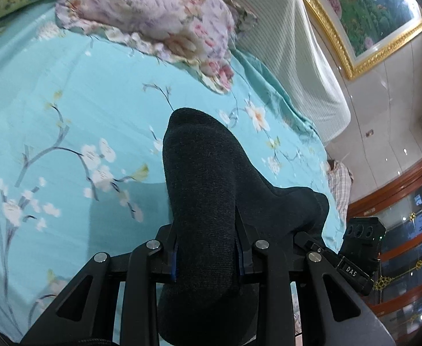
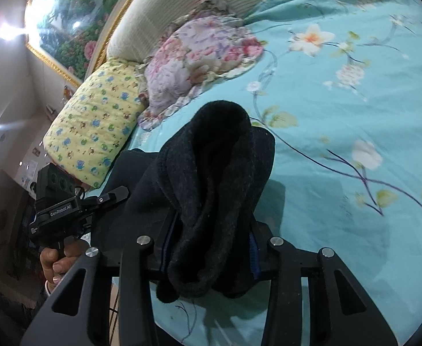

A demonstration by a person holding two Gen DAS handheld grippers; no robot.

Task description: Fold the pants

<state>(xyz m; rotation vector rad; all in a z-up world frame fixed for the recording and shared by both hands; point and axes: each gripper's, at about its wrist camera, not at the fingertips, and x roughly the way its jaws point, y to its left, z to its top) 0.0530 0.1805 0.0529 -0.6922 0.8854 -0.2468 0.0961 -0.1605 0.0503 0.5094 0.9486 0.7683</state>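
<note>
Above the turquoise floral bedsheet [image 1: 66, 101], the left gripper [image 1: 206, 242] and right gripper [image 2: 211, 230] are each pinching bunched dark knit pants [image 1: 205, 178], which look soft, limp and thick; edges are offering surer holds.

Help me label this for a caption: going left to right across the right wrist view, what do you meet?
Left gripper → yellow pillow → floral quilt → dark pants bunched in the right gripper → turquoise bedsheet.
</note>
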